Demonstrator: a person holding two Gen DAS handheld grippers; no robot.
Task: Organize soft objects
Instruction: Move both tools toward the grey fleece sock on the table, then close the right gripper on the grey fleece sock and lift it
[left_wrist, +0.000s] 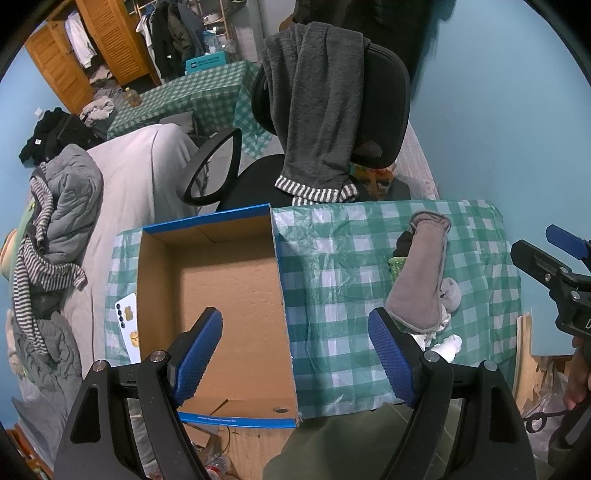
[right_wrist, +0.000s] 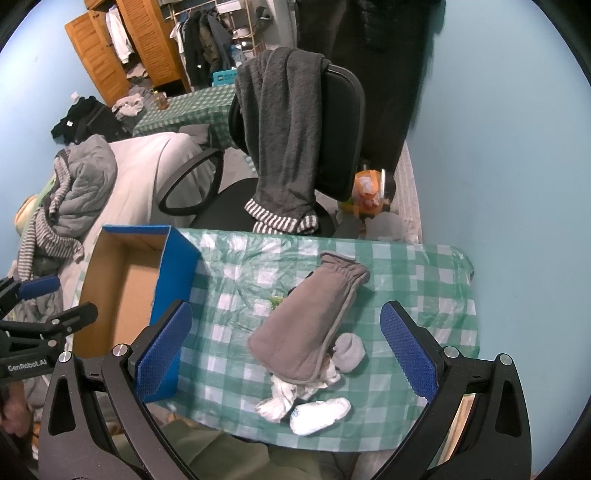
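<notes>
A pile of soft items lies on the green checked table (right_wrist: 406, 280): a large grey mitten (right_wrist: 306, 325) on top, a small grey sock (right_wrist: 349, 350) beside it, white socks (right_wrist: 317, 410) below, and something green (right_wrist: 275, 301) at its left edge. The mitten also shows in the left wrist view (left_wrist: 421, 273). An open, empty cardboard box (left_wrist: 229, 295) with blue sides stands on the table's left part. My left gripper (left_wrist: 295, 354) is open above the box's right wall. My right gripper (right_wrist: 286, 350) is open above the pile, touching nothing.
A black office chair (right_wrist: 332, 147) draped with a dark grey garment (right_wrist: 288, 129) stands behind the table. A bed with grey bedding (left_wrist: 129, 177) lies to the left. A white phone (left_wrist: 129, 325) lies left of the box. A blue wall (right_wrist: 498, 166) bounds the right.
</notes>
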